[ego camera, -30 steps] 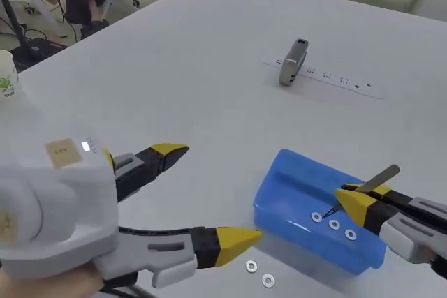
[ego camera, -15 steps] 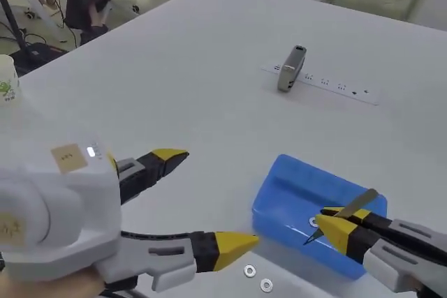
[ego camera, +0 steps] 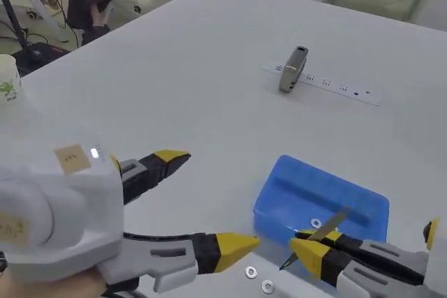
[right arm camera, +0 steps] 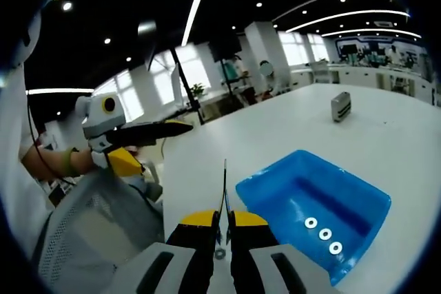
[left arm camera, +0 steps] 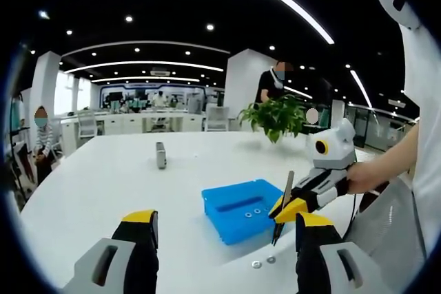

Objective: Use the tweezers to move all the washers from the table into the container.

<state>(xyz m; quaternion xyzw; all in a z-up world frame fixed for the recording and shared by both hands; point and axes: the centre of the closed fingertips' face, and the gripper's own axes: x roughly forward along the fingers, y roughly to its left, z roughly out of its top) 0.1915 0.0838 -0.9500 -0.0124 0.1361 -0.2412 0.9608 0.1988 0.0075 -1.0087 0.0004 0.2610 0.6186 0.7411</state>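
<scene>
**Tweezer points low, two washers left to lift**

Your right tool (right arm camera: pixel 224 222) is clamped tight on the tweezers (ego camera: pixel 314 239). It grips them partway along, and the points slant down toward the bottom centre of the head view. Whether the points themselves are parted is too fine to tell. Your left tool (ego camera: pixel 223 197) gapes wide with nothing in it at the lower left, over the tabletop (ego camera: pixel 209 88).

Two loose washers (ego camera: pixel 250 271) lie flat at the bottom centre, just beside each other and near the container (ego camera: pixel 328 186). Three stored washers (right arm camera: pixel 323 234) sit in a row on its floor, at the lower right of the right gripper view.

Risks, as I judge them:
- A flat ring on a smooth top gives the points no edge, so a washer may skate away when pinched.
- The pair lie close together, so nudging one could shove the other.
- A hard squeeze may ping the ring out sideways.
- The tweezers could twist in your grip under side load.
- The container wall could knock a washer off on the carry.

Materials:
- Washers: thin, bright metal rings.
- Tabletop: pale, smooth and hard.
- Container: a shallow blue plastic tray with rounded corners and low walls.
- Tweezers: slim, dark and needle-pointed.
</scene>
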